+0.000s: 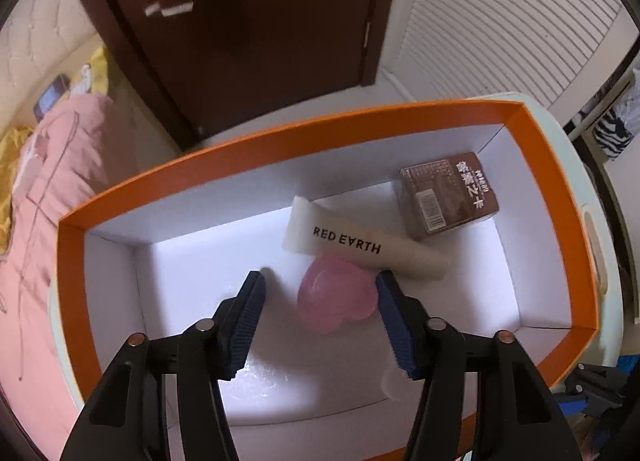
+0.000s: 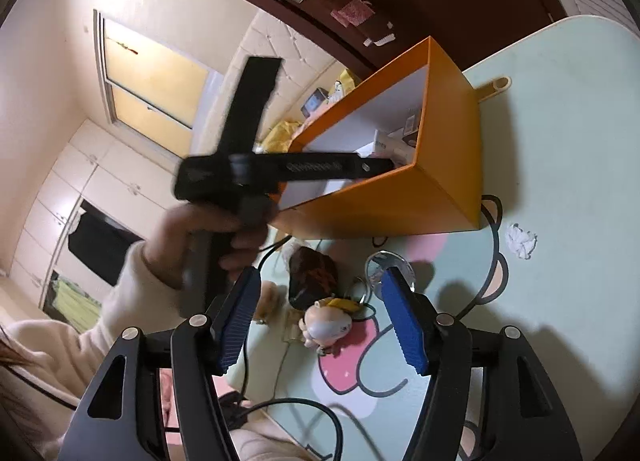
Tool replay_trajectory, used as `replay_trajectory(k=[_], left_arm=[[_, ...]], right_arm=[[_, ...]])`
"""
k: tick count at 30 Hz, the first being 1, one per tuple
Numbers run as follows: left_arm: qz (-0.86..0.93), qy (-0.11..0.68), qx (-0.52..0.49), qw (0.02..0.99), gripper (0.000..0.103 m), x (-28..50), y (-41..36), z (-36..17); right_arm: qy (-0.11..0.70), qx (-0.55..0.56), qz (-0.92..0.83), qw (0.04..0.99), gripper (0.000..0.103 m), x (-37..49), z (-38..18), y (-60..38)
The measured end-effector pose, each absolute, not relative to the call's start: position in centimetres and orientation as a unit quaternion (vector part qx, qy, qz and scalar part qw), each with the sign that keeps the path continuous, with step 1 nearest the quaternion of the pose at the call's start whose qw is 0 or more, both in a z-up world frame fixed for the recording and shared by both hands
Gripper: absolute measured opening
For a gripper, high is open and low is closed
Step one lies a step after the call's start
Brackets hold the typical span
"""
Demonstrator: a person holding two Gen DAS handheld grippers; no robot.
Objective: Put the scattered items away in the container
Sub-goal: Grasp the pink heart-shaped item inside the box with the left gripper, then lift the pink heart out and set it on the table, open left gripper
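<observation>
Inside the orange box [image 1: 280, 137], the left gripper [image 1: 320, 313] hangs wide open over a pink heart-shaped piece [image 1: 336, 301], beside a Red Earth tube [image 1: 360, 243] and brown carton [image 1: 448, 193]. The right gripper [image 2: 320, 317], also wide and empty, hovers above a doll keychain [image 2: 326, 323] on the tabletop's near edge, likely next.

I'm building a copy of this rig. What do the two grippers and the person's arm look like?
Each gripper, left and right, has black angular arms with round metal pins and ribbed blue pads. The left one's black handle sits in a hand with a cream fleecy sleeve. Black cables trail below.
</observation>
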State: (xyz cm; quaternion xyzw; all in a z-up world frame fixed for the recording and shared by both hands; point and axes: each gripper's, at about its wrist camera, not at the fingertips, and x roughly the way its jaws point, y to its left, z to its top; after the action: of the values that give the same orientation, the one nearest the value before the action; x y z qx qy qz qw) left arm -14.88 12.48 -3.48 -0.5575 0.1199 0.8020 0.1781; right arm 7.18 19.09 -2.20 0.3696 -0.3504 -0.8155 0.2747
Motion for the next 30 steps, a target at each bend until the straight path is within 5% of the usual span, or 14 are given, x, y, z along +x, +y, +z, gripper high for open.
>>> replay_trajectory(k=[2, 17, 30], left_arm=[[0.805, 0.127, -0.550, 0.183, 0.037, -14.5, 12.6, -3.3], [0.859, 0.033, -0.481, 0.170, 0.037, -9.4, 6.6, 2.8], [0.885, -0.052, -0.433, 0.164, 0.037, -1.6, 1.0, 2.4]], right_arm=[[-0.346, 0.370, -0.817, 0.274, 0.064, 7.2, -2.2, 19.0], [-0.336, 0.372, -0.819, 0.279, 0.064, 7.4, -2.2, 18.6], [-0.312, 0.376, -0.827, 0.278, 0.064, 7.7, -2.3, 17.5]])
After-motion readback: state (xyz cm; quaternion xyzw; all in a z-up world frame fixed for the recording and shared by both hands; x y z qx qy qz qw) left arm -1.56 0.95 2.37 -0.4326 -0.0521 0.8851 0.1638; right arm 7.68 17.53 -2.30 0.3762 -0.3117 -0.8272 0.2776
